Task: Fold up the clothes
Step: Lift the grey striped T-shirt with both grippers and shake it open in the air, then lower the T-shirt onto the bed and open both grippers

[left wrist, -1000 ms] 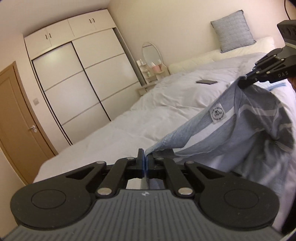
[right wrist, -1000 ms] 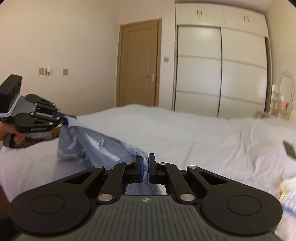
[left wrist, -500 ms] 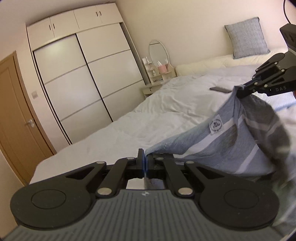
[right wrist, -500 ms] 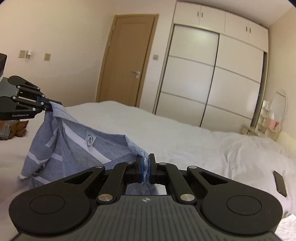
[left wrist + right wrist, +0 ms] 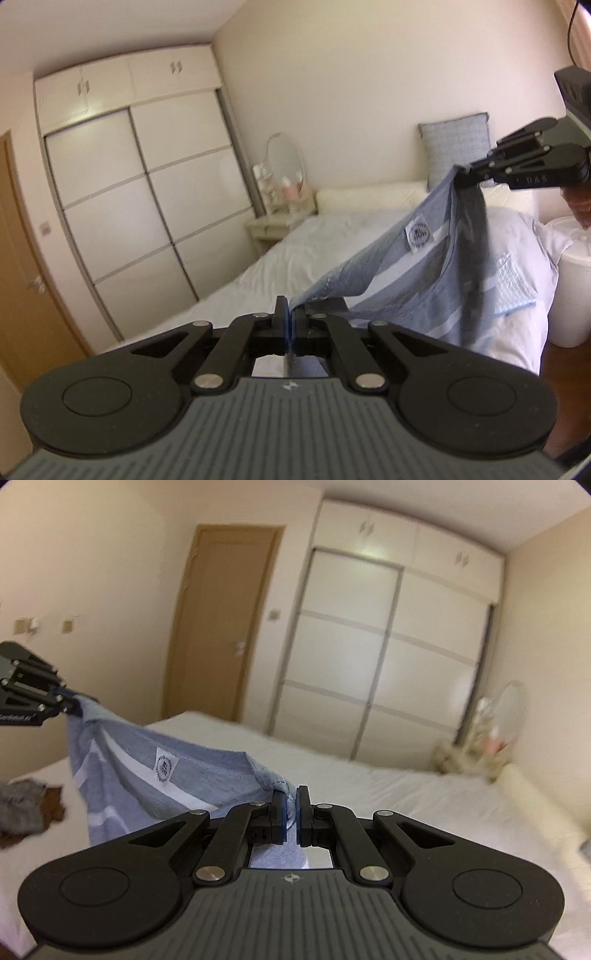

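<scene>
Since 1 s ago both grippers have lifted and pulled apart; shirt now hangs stretched in air betw. them, above the bed, no longer bunched low near the cover.

L wrist view: left gripper [image 5: 291, 321] has its fingers pressed together w/ a thin edge of the shirt [image 5: 413, 273] pinched at the blue pads. Fabric runs up and to the right to the right gripper [image 5: 461, 177], which clamps the other end at the tip; a dark fold drops straight down below that grip. White round-logo label [image 5: 418, 232] faces camera on the inside of the collar band. Shirt is blue-grey w/ pale stripes. Behind: bed [image 5: 317, 251] w/ white cover, grey pillow [image 5: 456, 147] against wall, oval mirror [image 5: 286, 164] on small vanity, wardrobe [image 5: 122, 206] w/ sliding doors. White bin [image 5: 574, 280] at right edge; part of a hand [image 5: 580, 203] behind right gripper.

R wrist view: right gripper [image 5: 291, 810] fingers nearly closed, narrow gap, shirt [image 5: 199, 771] corner bunched betw. the pads. Cloth spans left and upward to the left gripper [image 5: 75, 707], closed on it. Label [image 5: 165, 768] visible here too. Dark clothes pile [image 5: 29, 812] lies on bed [image 5: 424, 805] at far left. Door [image 5: 218, 624] and wardrobe [image 5: 388, 657] behind; view blurred at right.
</scene>
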Demonstrator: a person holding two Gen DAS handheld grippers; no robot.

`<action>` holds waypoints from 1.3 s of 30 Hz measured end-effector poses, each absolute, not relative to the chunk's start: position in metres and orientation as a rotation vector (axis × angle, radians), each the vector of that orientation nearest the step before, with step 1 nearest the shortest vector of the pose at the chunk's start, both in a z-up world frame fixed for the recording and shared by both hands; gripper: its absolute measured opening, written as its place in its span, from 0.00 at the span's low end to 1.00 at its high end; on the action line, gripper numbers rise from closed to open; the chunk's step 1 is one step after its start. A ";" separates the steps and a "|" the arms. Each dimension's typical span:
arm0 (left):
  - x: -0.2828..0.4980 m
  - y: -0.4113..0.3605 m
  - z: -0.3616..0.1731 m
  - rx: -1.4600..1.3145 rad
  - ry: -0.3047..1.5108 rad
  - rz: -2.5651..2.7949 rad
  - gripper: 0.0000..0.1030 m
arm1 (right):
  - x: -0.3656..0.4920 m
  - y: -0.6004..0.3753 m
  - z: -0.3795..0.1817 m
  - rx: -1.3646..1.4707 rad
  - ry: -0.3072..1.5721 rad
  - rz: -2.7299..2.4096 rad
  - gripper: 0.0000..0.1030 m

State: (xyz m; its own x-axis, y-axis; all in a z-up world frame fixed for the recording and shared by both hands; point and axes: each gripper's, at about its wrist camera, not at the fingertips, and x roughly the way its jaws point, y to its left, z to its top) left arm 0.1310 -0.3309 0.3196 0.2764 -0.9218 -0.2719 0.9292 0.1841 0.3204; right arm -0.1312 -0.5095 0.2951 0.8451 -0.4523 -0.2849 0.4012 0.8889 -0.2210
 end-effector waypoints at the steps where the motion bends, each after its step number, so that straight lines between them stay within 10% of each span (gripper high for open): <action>1: 0.136 -0.339 0.324 0.466 0.011 -1.310 0.01 | -0.133 -0.507 0.306 -0.170 0.322 -0.472 0.02; 28: 0.334 -0.750 0.136 0.626 0.431 -0.960 0.01 | 0.143 -0.908 0.125 -0.124 0.544 -0.290 0.02; 31: 0.360 -0.790 0.097 0.603 0.551 -0.904 0.13 | 0.181 -0.949 0.101 -0.126 0.557 -0.282 0.03; 35: 0.374 -0.795 0.060 0.582 0.664 -0.876 0.22 | 0.230 -0.987 0.048 -0.111 0.674 -0.320 0.51; 39: 0.354 -0.751 0.029 0.558 0.763 -0.879 0.37 | 0.219 -0.996 0.009 -0.014 0.727 -0.329 0.50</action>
State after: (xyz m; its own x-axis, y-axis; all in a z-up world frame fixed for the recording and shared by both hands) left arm 0.3543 -0.7514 0.0294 0.4114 -0.4698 -0.7810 0.8395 0.5291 0.1240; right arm 0.2190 -0.9964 0.0086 0.6978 -0.3002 -0.6504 0.2904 0.9485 -0.1262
